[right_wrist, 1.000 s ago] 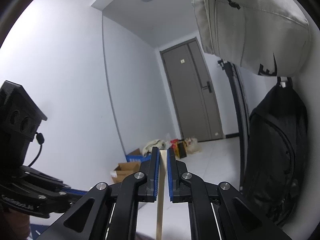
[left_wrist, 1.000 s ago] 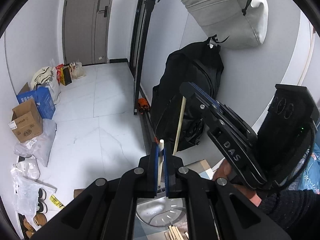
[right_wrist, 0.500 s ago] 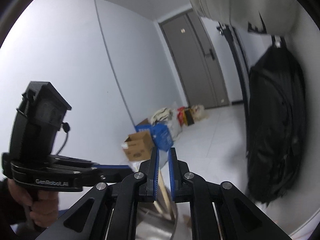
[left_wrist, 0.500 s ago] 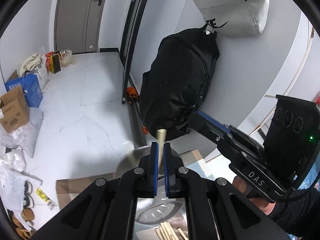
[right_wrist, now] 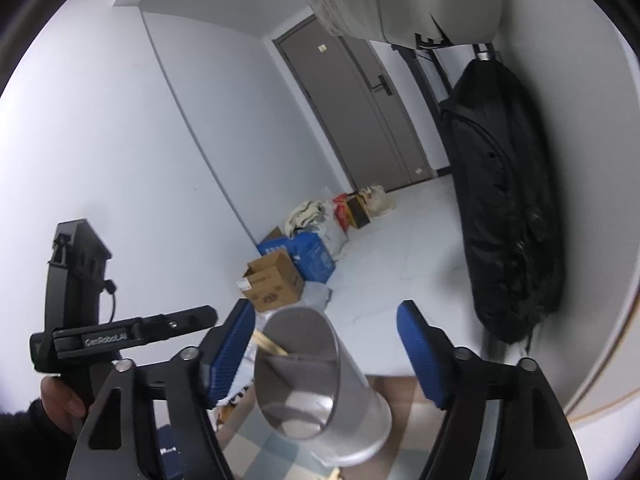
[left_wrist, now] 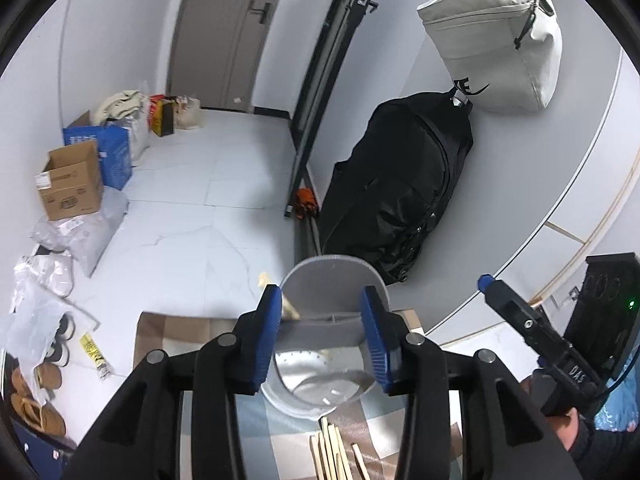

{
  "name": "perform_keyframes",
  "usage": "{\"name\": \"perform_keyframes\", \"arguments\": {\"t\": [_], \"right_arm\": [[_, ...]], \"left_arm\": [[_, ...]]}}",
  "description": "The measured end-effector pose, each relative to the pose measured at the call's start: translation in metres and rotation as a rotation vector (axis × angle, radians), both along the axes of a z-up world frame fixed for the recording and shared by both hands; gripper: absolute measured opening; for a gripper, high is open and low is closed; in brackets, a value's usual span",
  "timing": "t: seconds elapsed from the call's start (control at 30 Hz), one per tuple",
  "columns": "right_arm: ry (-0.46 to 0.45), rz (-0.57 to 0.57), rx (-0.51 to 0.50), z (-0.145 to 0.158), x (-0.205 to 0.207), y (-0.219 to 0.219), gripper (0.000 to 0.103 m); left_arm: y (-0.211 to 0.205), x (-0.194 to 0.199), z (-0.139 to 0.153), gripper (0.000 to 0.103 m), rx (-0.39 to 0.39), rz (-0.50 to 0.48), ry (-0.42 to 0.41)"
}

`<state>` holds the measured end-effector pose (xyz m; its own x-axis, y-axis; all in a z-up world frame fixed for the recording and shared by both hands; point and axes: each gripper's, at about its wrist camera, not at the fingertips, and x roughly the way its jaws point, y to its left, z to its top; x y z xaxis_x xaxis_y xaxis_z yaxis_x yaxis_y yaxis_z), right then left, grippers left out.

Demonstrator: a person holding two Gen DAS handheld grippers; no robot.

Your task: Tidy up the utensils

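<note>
A metal utensil holder stands on a checked cloth; it also shows in the right wrist view. A wooden chopstick leans in it, its top over the left rim, seen too in the right wrist view. Several loose chopsticks lie on the cloth in front of the holder. My left gripper is open and empty, its blue pads on either side of the holder. My right gripper is open and empty above the holder. The right gripper also shows in the left wrist view.
The checked cloth covers the table with a brown edge. A black backpack and a beige bag hang on the wall behind. Boxes and bags sit on the white floor at left.
Both grippers have opened and let go of their chopsticks. One chopstick now leans in the holder. Both grippers have tipped down toward the holder.
</note>
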<state>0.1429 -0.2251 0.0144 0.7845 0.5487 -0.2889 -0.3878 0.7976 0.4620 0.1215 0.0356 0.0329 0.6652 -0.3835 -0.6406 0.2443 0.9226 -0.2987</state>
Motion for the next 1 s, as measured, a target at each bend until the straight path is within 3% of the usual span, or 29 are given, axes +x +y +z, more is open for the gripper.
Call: {"name": "perform_keyframes", "arguments": {"t": [0.17,0.33,0.47,0.6,0.67,1.0], "right_arm": [[0.007,-0.002,-0.021,-0.004,-0.023,-0.002,0.086],[0.024,-0.002,-0.046,-0.011,-0.045,-0.001,0.093],[0.041,-0.003,-0.064,-0.018,-0.057,0.001,0.101],[0.076,-0.004,-0.090,-0.028,-0.066,0.006,0.103],[0.103,-0.004,-0.107,-0.033,-0.068,0.009,0.103],[0.187,-0.005,-0.221,-0.058,-0.082,0.027,0.103]], "left_arm": [[-0.007,-0.025,0.000,0.057,0.045,0.052,-0.029],[-0.009,-0.045,-0.001,0.064,0.077,0.085,-0.059],[-0.010,-0.059,-0.007,0.076,0.098,0.112,-0.075],[-0.008,-0.071,-0.017,0.077,0.101,0.138,-0.065],[-0.008,-0.075,-0.024,0.083,0.110,0.152,-0.051],[-0.003,-0.091,-0.066,0.084,0.111,0.146,0.006]]}}
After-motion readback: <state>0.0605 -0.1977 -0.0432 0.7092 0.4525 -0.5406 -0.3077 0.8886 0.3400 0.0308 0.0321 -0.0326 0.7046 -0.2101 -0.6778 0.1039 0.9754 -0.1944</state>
